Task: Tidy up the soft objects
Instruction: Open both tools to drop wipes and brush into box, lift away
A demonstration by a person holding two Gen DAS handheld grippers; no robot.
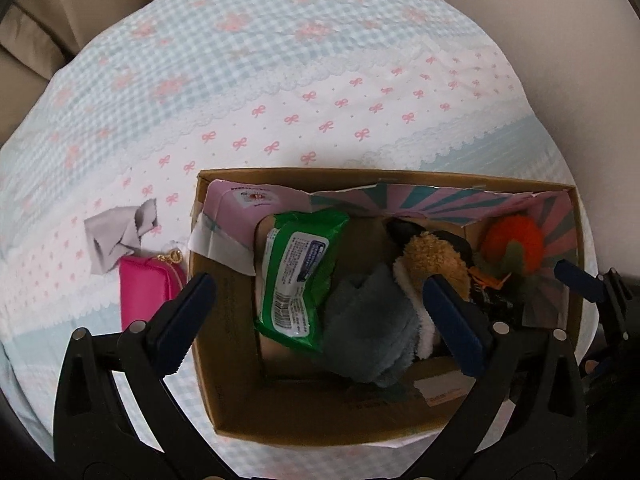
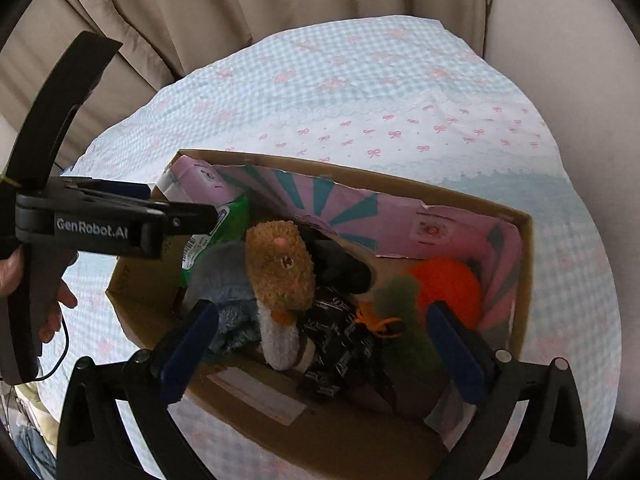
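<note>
A cardboard box (image 1: 304, 416) (image 2: 524, 240) stands on the bed. It holds a green wipes pack (image 1: 298, 276), a grey-blue fluffy cloth (image 1: 368, 332) (image 2: 228, 280), a brown plush toy (image 1: 434, 258) (image 2: 280, 264), an orange plush carrot (image 1: 514, 242) (image 2: 448, 284) and a black printed item (image 2: 340, 344). My left gripper (image 1: 316, 284) is open above the box, holding nothing. My right gripper (image 2: 322, 312) is open above the box, holding nothing. The left gripper also shows in the right wrist view (image 2: 192, 212).
A pink pouch (image 1: 150, 292) and a crumpled grey cloth (image 1: 120, 236) lie on the bedsheet (image 1: 280, 80) left of the box. Beige curtains (image 2: 240, 8) hang behind the bed.
</note>
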